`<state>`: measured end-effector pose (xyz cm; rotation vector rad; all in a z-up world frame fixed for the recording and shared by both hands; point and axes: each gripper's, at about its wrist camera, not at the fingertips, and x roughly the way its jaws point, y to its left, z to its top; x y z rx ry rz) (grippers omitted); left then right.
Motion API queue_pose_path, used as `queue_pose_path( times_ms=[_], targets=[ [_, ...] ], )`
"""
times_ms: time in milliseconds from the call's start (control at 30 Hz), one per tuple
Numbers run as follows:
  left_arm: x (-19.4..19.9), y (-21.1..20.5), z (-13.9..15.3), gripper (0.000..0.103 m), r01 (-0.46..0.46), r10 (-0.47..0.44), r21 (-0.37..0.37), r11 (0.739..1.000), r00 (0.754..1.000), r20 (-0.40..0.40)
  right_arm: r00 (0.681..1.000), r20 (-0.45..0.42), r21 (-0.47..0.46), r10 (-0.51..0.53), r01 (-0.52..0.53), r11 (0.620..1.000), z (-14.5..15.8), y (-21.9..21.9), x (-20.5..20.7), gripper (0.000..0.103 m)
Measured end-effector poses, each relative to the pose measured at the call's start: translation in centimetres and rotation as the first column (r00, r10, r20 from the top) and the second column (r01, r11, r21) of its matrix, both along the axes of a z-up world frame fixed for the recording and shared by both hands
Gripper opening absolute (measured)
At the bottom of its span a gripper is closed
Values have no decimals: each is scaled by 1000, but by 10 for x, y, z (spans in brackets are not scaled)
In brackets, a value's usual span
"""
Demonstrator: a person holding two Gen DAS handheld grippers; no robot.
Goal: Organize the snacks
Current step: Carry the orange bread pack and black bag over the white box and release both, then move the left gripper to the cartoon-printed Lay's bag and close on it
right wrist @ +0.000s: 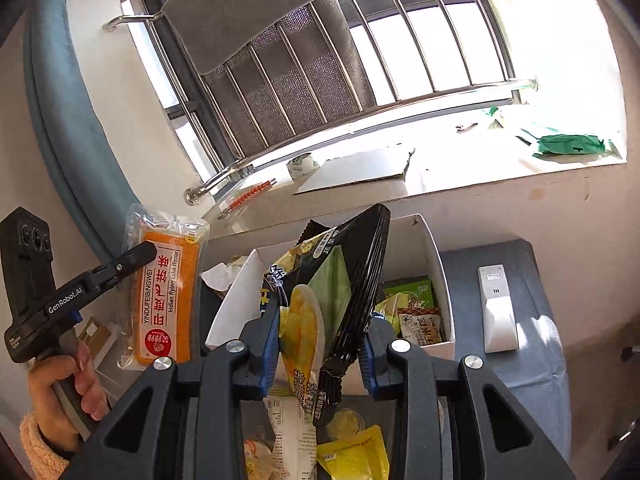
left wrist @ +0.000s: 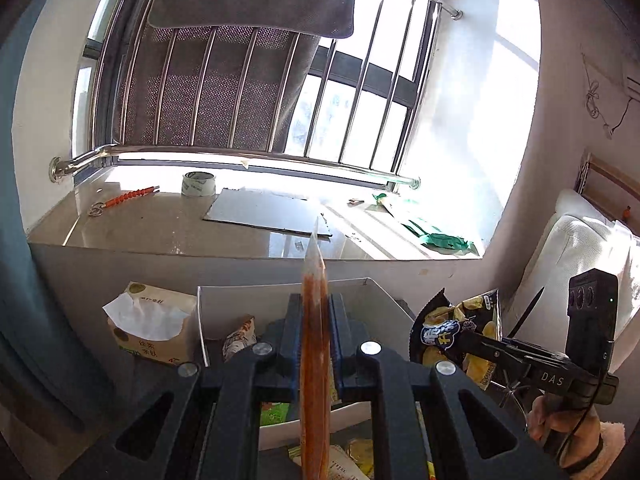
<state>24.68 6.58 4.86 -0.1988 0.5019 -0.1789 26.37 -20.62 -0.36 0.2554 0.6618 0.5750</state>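
Left tongs [left wrist: 316, 344]: clenched on the orange cake packet [left wrist: 315, 340]; in the left wrist view the packet stands edge-on between the blue pads, its clear sealed tip pointing up and away toward the window sill [left wrist: 168, 224].

Right tongs [right wrist: 320, 344]: clenched on the black-and-yellow chip bag [right wrist: 340, 280], gripped low near its crimped end, the puffed body rising up and forward over the box.

Cake packet, long axis: upright and tilted a little, along the line of the left tongs; from the right wrist view its printed face shows whole, left of the white box [right wrist: 436, 248] and outside it.

Chip bag, long axis: slanting up to the right, its upper end above the box's far wall; the bag hangs over the box opening rather than in it.

Box relative to tongs: ahead of and below both pairs; the right tongs sit straight over it, the left tongs hold their packet beside its left wall.

Nearer hand: the right, by judgement, since its bag already overhangs the box, where green and brown packets [right wrist: 416, 308] lie at the far right.

Loose snacks: more packets, one yellow [right wrist: 356, 456], lie on the near side under the right tongs.

Beside the box: a tissue pack [left wrist: 148, 320] to the left, a white remote [right wrist: 496, 308] on the grey surface [right wrist: 536, 360] to the right.
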Motion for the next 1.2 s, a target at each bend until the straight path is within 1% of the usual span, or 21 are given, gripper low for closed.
queue_pose_path(
  times_ms=[67,133,200,233,267,300,333,367,400,467,567,667,733,867,967,1033,1100,1200],
  targets=[
    [33,-1,-2,13,-9,10,16,1000,999,-38,1000,-26,-2,-3,3,1000,-1,6,28,36],
    [59,-1,-9,13,-22,23,17,1000,997,-73,999,-34,-38,-12,11,999,-3,14,47,36],
    [79,1,-21,14,-39,39,4,999,994,-99,999,-39,-76,-31,28,997,-8,18,65,37],
    [86,2,-25,16,-57,58,9,998,993,-104,998,-42,-86,-46,42,995,-11,17,73,38],
    [93,3,-31,27,-86,88,17,996,989,-115,997,-49,-93,-59,54,994,-15,17,80,40],
    [98,6,-35,42,-111,113,17,994,985,-133,995,-67,-105,-76,68,992,-19,16,88,55],
    [102,8,-42,86,-129,129,13,992,978,-163,990,-101,-124,-99,86,989,-25,15,95,91],
    [103,11,-47,102,-131,129,-1,991,975,-180,982,-140,-133,-125,106,985,-31,11,102,103],
    [102,13,-52,103,-128,123,-13,992,973,-196,979,-163,-106,-123,107,989,-35,7,104,103],
    [98,14,-57,103,-129,126,-5,992,971,-202,980,-167,-59,-105,97,994,-37,0,100,103],
    [92,11,-62,103,-113,119,39,993,971,-209,984,-126,-77,-124,114,990,-33,-4,91,103],
    [80,6,-60,103,-90,104,73,993,972,-210,988,-113,-63,-101,94,994,-25,-3,81,103],
    [68,3,-56,103,-71,88,89,993,975,-203,992,-88,-83,-89,82,993,-18,1,70,103],
    [28,-5,-40,103,-24,39,99,995,988,-149,999,-5,-110,-44,43,993,-1,9,39,103],
    [-7,-15,-34,103,4,9,133,991,995,-101,999,44,-112,4,1,994,7,9,7,103],
    [-33,-19,-34,103,4,8,148,989,997,-81,995,94,-106,33,-23,994,9,6,-20,103],
    [-56,-22,-37,103,28,-19,131,991,997,-68,992,117,-105,54,-42,994,7,2,-46,103],
    [-90,-26,-48,103,42,-35,105,994,997,-69,989,125,-93,79,-68,993,-5,-4,-81,103]
  ],
)
